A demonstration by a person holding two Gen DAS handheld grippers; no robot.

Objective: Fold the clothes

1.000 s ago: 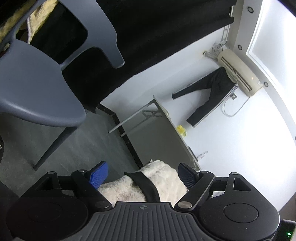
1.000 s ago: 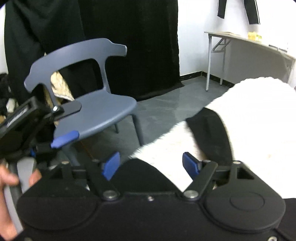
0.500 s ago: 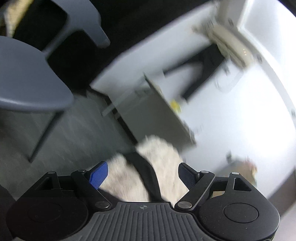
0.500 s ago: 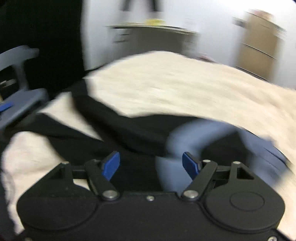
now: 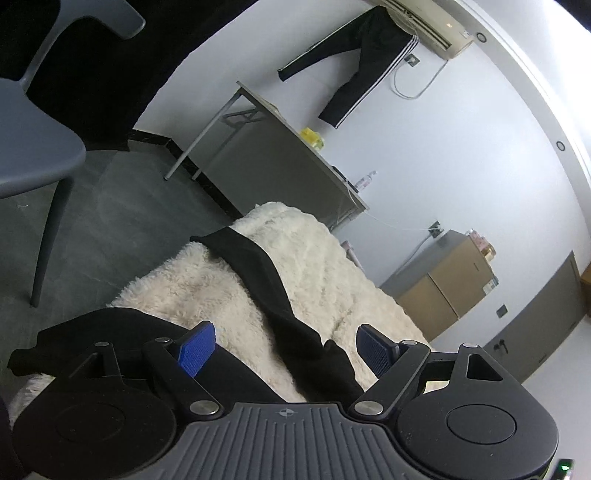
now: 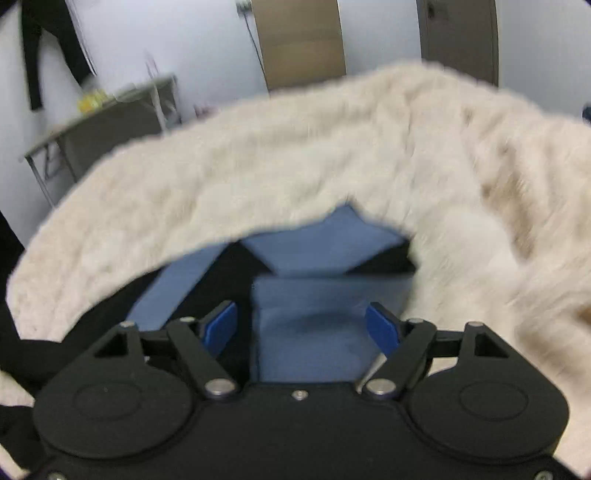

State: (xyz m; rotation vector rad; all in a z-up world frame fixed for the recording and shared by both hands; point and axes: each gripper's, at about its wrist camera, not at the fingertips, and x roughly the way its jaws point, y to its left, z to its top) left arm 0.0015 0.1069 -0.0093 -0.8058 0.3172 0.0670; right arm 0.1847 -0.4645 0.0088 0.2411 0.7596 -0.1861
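Left gripper (image 5: 284, 349) poised low over a fluffy cream-white fleece blanket (image 5: 321, 266), jaws spread wide, nothing caught between the blue pads (image 5: 195, 349). Black garment (image 5: 266, 280) sprawled across that blanket, one long sleeve-like strip running away from the gripper toward the blanket's far edge, a bulkier black fold just under and left of the gripper body. Beyond it: dark grey floor (image 5: 122, 221), grey plastic chair (image 5: 33, 147) at far left, grey folding table (image 5: 280, 155) against the white wall, black striped track trousers (image 5: 362, 59) hung high on that wall beneath an air-conditioning unit (image 5: 428, 22).

Right gripper (image 6: 301, 328) angled down over a blue and black garment (image 6: 317, 295) lying on the same cream blanket (image 6: 295, 162), picture smeared by blur. Jaws wide apart and just widened a little further, blue cloth showing in the gap, pads clear of it, nothing gripped. Blue panels folded into angular flaps with black showing between them, near edge of the blanket
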